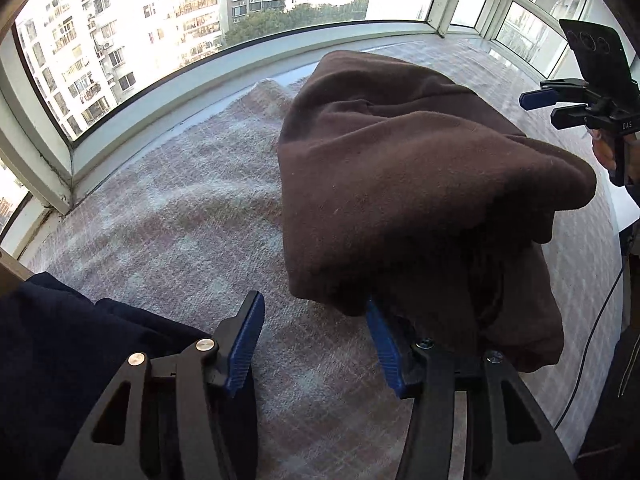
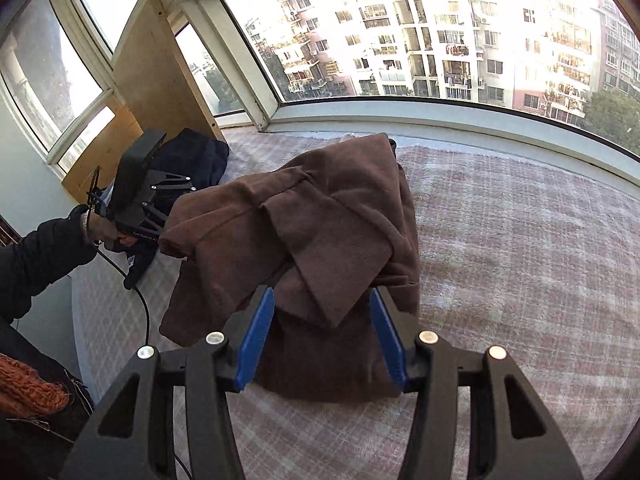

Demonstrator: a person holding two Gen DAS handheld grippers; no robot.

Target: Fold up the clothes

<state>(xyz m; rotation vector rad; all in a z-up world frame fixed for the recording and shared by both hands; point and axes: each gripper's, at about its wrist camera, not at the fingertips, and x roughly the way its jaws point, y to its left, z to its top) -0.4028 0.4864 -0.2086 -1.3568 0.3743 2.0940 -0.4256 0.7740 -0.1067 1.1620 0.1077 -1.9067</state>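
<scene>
We see the brown garment (image 2: pixel 304 248) lying in a loose, partly folded heap on the plaid blanket (image 2: pixel 520 260), beside the navy clothes (image 2: pixel 192 156). Both tools — left tool (image 1: pixel 316 344) and right tool (image 2: pixel 322 336) — stand apart, holding nothing. The top flap looks unsecured; nudging it could undo the layers.

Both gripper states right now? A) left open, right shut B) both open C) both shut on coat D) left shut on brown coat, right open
B: left gripper and right gripper both show spread blue pads gripping nothing, by the bundled brown wool coat.
</scene>
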